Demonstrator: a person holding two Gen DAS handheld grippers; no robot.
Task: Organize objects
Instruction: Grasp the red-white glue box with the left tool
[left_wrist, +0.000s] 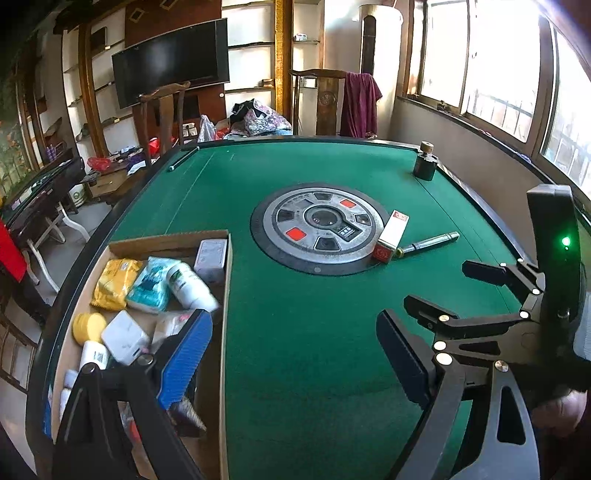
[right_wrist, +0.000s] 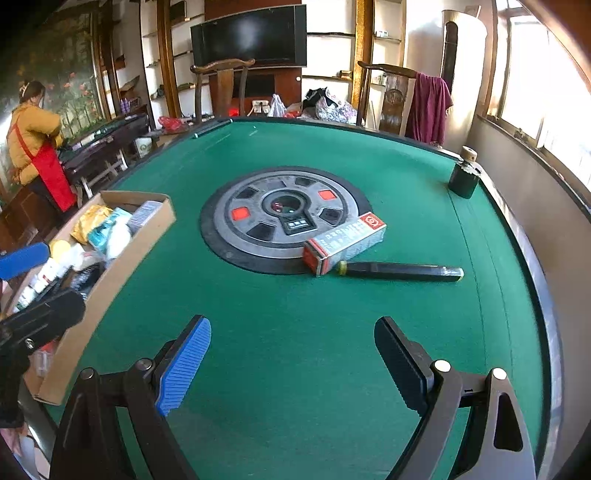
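Note:
A cardboard box (left_wrist: 225, 295) at the table's left holds several packets, bottles and small boxes; it also shows in the right wrist view (right_wrist: 122, 266). A red-and-white carton (right_wrist: 345, 242) and a dark pen-like tube (right_wrist: 402, 271) lie on the green felt beside the centre disc; both show in the left wrist view, the carton (left_wrist: 391, 236) and the tube (left_wrist: 428, 243). My left gripper (left_wrist: 291, 354) is open and empty, its blue finger over the box edge. My right gripper (right_wrist: 291, 362) is open and empty over bare felt, short of the carton; it also shows in the left wrist view (left_wrist: 452, 286).
A round metal disc (right_wrist: 280, 218) sits in the table's middle. A small dark bottle with a gold cap (right_wrist: 465, 177) stands at the far right edge. Chairs stand behind the table. A person in yellow and red (right_wrist: 37, 147) stands at the far left.

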